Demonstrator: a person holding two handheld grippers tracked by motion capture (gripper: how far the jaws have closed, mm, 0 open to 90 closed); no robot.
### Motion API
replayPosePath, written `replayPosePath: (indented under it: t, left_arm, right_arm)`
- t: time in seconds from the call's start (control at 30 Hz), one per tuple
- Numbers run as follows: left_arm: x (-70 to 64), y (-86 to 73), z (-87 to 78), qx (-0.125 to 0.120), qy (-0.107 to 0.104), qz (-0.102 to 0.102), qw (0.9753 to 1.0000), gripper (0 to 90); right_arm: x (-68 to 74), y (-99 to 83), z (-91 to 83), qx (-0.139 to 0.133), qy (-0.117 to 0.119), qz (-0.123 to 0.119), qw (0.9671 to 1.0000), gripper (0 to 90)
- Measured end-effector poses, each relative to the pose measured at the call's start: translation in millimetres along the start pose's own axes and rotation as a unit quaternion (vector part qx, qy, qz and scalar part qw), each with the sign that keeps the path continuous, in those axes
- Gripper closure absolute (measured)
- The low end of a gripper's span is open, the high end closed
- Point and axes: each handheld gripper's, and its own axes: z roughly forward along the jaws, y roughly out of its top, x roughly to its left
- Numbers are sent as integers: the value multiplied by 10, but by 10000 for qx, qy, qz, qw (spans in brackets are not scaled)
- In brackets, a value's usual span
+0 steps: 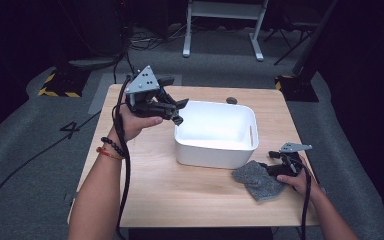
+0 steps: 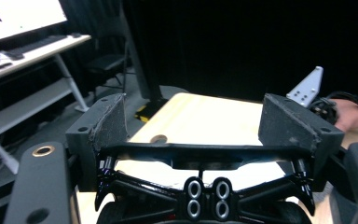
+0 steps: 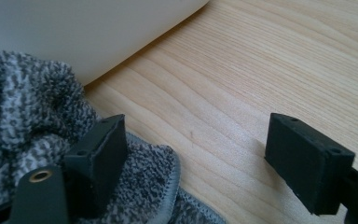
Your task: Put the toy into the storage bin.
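Right gripper (image 1: 275,167) lies low at the table's near right, its jaws spread wide with nothing between them, the hand's forearm coming in from the near edge. Left gripper (image 1: 177,111) is lifted above the table's far left, tilted toward the white bin (image 1: 216,134), jaws also spread and empty. A wooden table (image 1: 170,190) stands on grey carpet in a dark room. One jaw of the right gripper rests on the grey cloth (image 1: 258,179), crumpled just near-right of the bin.
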Motion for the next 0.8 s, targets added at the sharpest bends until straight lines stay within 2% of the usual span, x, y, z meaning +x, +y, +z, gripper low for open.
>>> replayPosePath:
  t: [0.3,0.57,0.8]
  left_arm:
    - [-69,20,151,-44,-263,52,9996,244]
    - [-136,-9,335,67,-509,111,9986,244]
    - [-186,-62,499,180,-723,87,9972,244]
  right_arm:
    - [0,-1,0,-1,2,-4,10000,208]
    - [0,-1,-1,1,3,-7,10000,208]
    - [-1,-1,0,0,5,-9,10000,208]
